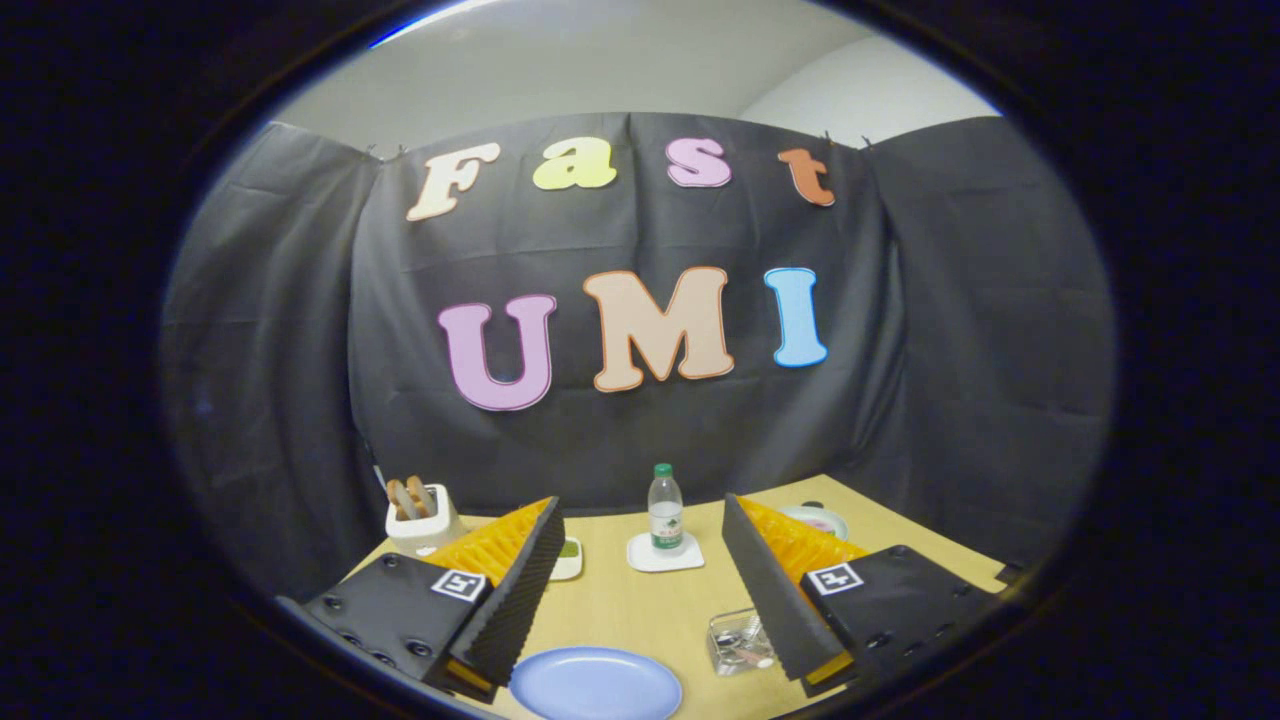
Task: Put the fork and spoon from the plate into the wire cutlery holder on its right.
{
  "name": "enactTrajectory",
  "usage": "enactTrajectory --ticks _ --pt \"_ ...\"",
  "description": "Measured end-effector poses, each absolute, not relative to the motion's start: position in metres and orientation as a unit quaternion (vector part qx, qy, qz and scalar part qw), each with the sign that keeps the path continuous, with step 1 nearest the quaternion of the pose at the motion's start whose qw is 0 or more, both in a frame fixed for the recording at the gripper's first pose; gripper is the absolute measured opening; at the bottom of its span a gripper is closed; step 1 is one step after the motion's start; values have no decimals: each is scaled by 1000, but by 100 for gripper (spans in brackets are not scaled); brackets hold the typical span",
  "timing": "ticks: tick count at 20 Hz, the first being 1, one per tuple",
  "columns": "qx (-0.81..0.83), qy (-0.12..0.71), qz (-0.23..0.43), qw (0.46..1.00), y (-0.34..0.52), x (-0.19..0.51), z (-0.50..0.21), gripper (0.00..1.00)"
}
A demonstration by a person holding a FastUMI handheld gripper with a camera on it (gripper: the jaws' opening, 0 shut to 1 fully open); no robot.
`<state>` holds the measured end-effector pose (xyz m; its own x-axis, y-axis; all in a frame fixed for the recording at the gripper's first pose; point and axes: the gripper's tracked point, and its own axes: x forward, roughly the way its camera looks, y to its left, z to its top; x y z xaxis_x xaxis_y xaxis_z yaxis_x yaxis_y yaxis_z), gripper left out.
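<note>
Gripper [640, 600] fingers wide apart, holding nothing, above table [640, 610]. Blue plate [596, 685] btw fingers, near them. Wire holder [740, 642] w/ cutlery just right of plate, by right finger.

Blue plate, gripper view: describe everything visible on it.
The blue plate is a round, pale blue dish with a smooth, slightly glossy, plastic-looking surface and a shallow raised rim. It lies flat on the wooden table, between the open gripper's fingers, left of the wire cutlery holder. Its visible face looks bare; its near edge is cut off. Nothing touches it.
</note>
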<state>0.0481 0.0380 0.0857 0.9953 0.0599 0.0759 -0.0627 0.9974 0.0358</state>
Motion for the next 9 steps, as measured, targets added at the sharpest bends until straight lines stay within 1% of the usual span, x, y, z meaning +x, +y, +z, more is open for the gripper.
enactTrajectory --ticks 9 --pt "13 -42 31 999 55 43 73 99"
